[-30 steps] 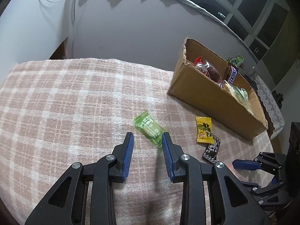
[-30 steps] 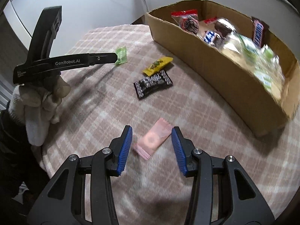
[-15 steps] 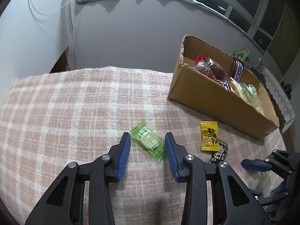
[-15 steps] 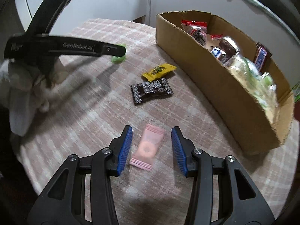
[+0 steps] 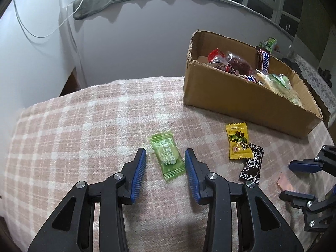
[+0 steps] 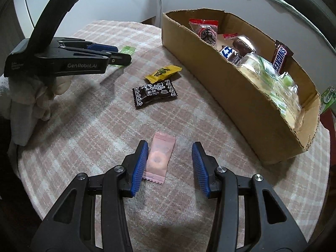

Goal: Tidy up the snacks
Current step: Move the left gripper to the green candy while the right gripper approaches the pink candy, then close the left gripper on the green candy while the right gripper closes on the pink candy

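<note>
Lying flat on the pink plaid cloth (image 5: 84, 126), the green candy (image 5: 168, 155) sits between the spread fingers of the left gripper (image 5: 165, 168), touching neither blue pad, so that gripper is released and holds nothing. From the right wrist view only a corner of this green wrapper shows past the left gripper's black body, and its print cannot be read there. The pink candy (image 6: 159, 157) lies between the parted fingers of the right gripper (image 6: 169, 166), close against the left-hand pad; whether it actually touches is hard to tell, and the other pad stands clear, so nothing is grasped. In the left wrist view that pink wrapper is only a blurred sliver at the right edge, with the right gripper largely cut off by the frame. A yellow candy (image 5: 237, 140) and a black candy (image 5: 252, 164) lie side by side between the two grippers, the yellow one's corner overlapping the black. Beyond them stands the open cardboard box (image 6: 220, 77), holding a Snickers bar (image 6: 280, 56) upright among other wrapped snacks; the pale green packets at its far end are too jumbled to count.
</note>
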The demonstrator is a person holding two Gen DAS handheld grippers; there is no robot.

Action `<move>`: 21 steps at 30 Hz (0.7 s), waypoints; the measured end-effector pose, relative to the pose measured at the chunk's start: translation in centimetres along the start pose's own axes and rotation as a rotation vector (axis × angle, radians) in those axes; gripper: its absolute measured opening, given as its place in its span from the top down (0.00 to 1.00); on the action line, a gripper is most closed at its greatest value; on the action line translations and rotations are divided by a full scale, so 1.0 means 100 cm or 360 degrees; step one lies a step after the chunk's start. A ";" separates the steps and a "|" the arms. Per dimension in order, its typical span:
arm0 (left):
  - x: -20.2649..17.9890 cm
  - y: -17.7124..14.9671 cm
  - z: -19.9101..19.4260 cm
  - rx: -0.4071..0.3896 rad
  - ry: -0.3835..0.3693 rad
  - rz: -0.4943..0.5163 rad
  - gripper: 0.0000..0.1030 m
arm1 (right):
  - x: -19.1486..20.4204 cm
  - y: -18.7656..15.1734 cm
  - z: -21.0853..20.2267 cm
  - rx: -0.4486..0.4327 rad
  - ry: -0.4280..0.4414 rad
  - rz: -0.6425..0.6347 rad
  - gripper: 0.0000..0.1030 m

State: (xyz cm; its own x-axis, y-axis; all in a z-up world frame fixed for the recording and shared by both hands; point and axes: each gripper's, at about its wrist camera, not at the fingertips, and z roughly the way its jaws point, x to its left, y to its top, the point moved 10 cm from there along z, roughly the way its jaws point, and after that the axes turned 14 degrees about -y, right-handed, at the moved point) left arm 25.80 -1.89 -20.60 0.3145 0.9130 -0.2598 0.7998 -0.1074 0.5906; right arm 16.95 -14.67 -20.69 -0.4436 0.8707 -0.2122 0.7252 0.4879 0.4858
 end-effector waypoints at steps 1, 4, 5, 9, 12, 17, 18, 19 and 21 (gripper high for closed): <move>0.000 0.000 0.000 0.0001 -0.0001 0.0002 0.65 | -0.001 -0.001 -0.001 0.0004 0.0001 0.0005 0.56; -0.001 0.000 0.000 0.0000 -0.0006 0.0000 0.65 | -0.004 -0.008 -0.005 0.0010 0.0001 0.0009 0.56; 0.000 0.001 0.000 -0.0002 -0.0006 0.0002 0.65 | -0.005 -0.010 -0.006 0.0014 0.0004 0.0012 0.56; 0.001 0.002 0.001 -0.0009 -0.0012 -0.0005 0.66 | -0.002 -0.013 -0.009 0.0021 -0.0002 -0.0018 0.56; 0.001 0.003 0.001 -0.0005 -0.0016 -0.0010 0.66 | -0.001 -0.015 -0.011 0.0028 0.0006 -0.0041 0.56; 0.001 0.006 0.005 -0.0004 0.0011 0.0027 0.68 | 0.003 -0.009 -0.006 0.0033 0.0027 -0.0047 0.62; 0.002 0.006 0.004 -0.0012 0.0013 0.0023 0.72 | 0.005 -0.008 -0.006 0.0030 0.0037 -0.0059 0.69; 0.004 0.006 0.003 -0.0017 0.0013 0.0017 0.80 | 0.007 -0.007 -0.006 0.0030 0.0042 -0.0069 0.77; 0.007 0.005 0.001 -0.0026 -0.0003 -0.0001 0.81 | 0.009 -0.006 -0.006 0.0028 0.0046 -0.0080 0.79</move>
State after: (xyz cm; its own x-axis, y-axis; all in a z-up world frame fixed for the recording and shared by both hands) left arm 26.48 -1.40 -20.58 0.3148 0.9124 -0.2616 0.7915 -0.1002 0.6030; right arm 15.80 -14.18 -20.62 -0.4943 0.8432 -0.2112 0.7109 0.5320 0.4600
